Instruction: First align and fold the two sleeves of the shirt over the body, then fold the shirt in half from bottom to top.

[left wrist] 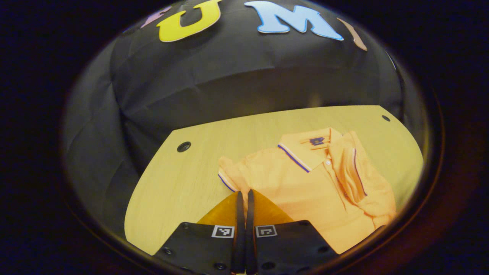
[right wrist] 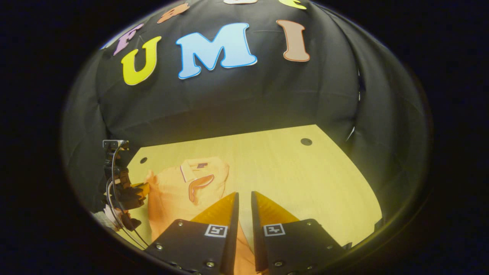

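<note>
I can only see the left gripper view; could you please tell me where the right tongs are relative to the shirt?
Observer: In the right gripper view, the right tongs hang over the bottom end of the shirt, opposite the collar.
Operator: Are they open?
Observer: Slightly apart, with orange cloth showing in the gap; I cannot tell whether they pinch it.
Operator: And mine, seen from there?
Observer: The left tongs sit at the shirt's far sleeve edge.

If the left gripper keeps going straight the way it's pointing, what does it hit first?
Probably the orange shirt: the left gripper, fingers nearly together, aims at its near sleeve edge, though depth is unclear.
</note>
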The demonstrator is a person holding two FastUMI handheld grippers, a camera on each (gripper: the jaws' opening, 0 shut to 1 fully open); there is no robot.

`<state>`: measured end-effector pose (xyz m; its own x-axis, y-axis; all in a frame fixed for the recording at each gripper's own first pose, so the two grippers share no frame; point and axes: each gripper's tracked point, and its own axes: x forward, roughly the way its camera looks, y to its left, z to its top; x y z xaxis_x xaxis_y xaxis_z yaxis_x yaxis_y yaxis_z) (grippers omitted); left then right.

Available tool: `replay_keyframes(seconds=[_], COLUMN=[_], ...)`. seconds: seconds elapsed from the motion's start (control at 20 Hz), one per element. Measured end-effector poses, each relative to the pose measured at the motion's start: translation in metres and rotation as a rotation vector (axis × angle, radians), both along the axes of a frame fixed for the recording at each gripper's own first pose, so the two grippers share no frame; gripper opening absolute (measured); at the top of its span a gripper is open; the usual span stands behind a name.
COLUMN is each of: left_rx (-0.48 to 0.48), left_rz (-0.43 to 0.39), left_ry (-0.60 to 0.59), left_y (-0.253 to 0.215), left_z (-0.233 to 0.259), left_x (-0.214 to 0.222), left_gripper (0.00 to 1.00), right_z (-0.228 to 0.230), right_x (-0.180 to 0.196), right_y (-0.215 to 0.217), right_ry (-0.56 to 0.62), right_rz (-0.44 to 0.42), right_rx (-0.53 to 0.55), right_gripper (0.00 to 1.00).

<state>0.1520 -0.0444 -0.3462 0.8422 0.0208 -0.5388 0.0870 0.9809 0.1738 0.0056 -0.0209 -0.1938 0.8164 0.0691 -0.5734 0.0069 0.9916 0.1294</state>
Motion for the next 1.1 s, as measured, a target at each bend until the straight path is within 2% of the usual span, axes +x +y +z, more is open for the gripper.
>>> replay_keyframes(seconds=[0.35,0.55,0.75,0.85,0.9,1.0,1.05,1.1], left_rx=[0.080,0.086,0.057,0.032,0.029,0.011,0.005,-0.008], left_rz=[-0.246,-0.317,-0.335,-0.343,-0.337,-0.324,-0.313,-0.302], left_ry=[-0.029,0.006,0.051,0.069,0.071,0.071,0.072,0.074], left_y=[-0.101,-0.137,-0.151,-0.153,-0.152,-0.148,-0.143,-0.139], left_z=[0.008,-0.008,-0.022,-0.023,-0.022,-0.017,-0.015,-0.013], left_x=[0.001,-0.006,-0.009,-0.015,-0.017,-0.021,-0.025,-0.029], left_gripper=[0.06,0.06,0.10,0.26,0.39,0.75,0.85,0.86], right_z=[-0.002,-0.006,-0.011,-0.012,-0.013,-0.016,-0.015,-0.016], right_x=[-0.018,-0.032,-0.043,-0.044,-0.045,-0.046,-0.045,-0.044], right_y=[-0.025,-0.045,-0.058,-0.061,-0.061,-0.058,-0.056,-0.054], right_ry=[-0.002,0.007,0.022,0.027,0.030,0.032,0.032,0.034], right_rz=[-0.065,-0.114,-0.148,-0.152,-0.150,-0.142,-0.135,-0.127], right_rx=[0.011,0.016,0.031,0.035,0.037,0.039,0.042,0.045], right_gripper=[0.22,0.20,0.20,0.20,0.20,0.20,0.19,0.20])
